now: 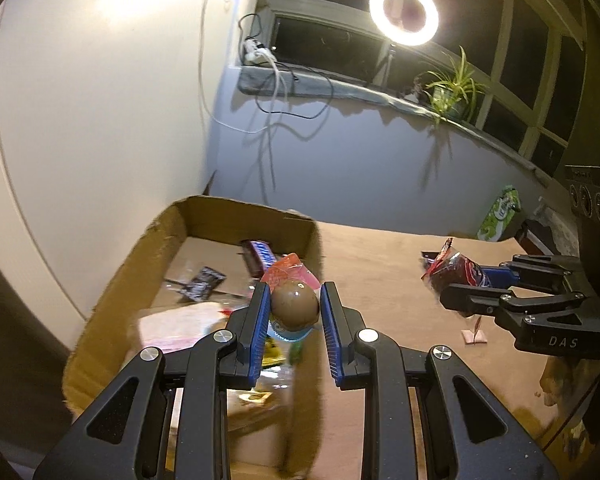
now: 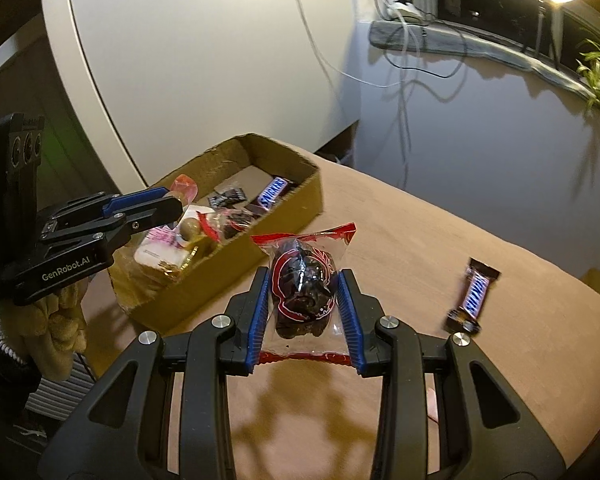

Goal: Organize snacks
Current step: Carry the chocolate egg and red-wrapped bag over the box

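Observation:
A cardboard box (image 1: 112,292) on the table holds several snacks; it also shows in the right wrist view (image 2: 284,196). My left gripper (image 1: 295,307) is over the box. A brown egg-shaped sweet in a clear wrapper (image 1: 295,303) lies between its fingers, touching the left pad, with a gap at the right pad. In the right wrist view the sweet (image 2: 189,229) hangs just below the left gripper (image 2: 172,208). My right gripper (image 2: 303,312) is shut on a clear red-edged packet of dark dried fruit (image 2: 303,288), held above the table right of the box.
A Snickers bar (image 2: 473,295) lies on the brown table (image 2: 420,240) to the right. Another Snickers (image 2: 274,193) and a small dark sachet (image 2: 228,196) lie in the box. A green packet (image 1: 500,214) stands at the table's far edge. A pink scrap (image 1: 475,336) lies on the table.

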Demonstrator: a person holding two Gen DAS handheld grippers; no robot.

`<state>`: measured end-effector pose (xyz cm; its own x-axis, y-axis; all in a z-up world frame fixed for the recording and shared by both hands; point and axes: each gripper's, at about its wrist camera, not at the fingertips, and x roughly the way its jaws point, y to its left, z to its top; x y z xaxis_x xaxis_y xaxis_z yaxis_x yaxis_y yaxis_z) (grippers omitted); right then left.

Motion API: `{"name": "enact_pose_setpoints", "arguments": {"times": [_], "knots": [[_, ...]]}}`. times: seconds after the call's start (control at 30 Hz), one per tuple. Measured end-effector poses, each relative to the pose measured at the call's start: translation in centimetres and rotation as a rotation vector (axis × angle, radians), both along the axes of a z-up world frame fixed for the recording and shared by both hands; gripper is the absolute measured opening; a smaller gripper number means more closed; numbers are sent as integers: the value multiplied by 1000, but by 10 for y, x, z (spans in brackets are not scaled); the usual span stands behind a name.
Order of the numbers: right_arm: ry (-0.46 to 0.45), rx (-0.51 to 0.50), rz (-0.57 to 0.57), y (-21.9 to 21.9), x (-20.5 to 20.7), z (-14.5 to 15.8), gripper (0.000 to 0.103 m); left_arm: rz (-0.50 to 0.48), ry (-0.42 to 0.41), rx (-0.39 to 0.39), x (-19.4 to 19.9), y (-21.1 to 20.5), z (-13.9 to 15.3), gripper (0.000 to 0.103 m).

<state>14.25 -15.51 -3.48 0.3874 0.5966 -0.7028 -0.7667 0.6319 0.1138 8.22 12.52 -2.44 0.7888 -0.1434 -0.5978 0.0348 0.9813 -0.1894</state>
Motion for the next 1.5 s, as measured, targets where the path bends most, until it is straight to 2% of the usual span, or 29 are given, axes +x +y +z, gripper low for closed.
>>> {"name": "enact_pose_setpoints", "arguments": {"times": [0.6, 1.5], "knots": [[18, -12, 81, 62, 9, -7, 35, 80, 22, -17, 11, 49, -9, 24], [68, -56, 146, 140, 28, -36, 35, 129, 61, -19, 10, 75, -20, 24]]}}
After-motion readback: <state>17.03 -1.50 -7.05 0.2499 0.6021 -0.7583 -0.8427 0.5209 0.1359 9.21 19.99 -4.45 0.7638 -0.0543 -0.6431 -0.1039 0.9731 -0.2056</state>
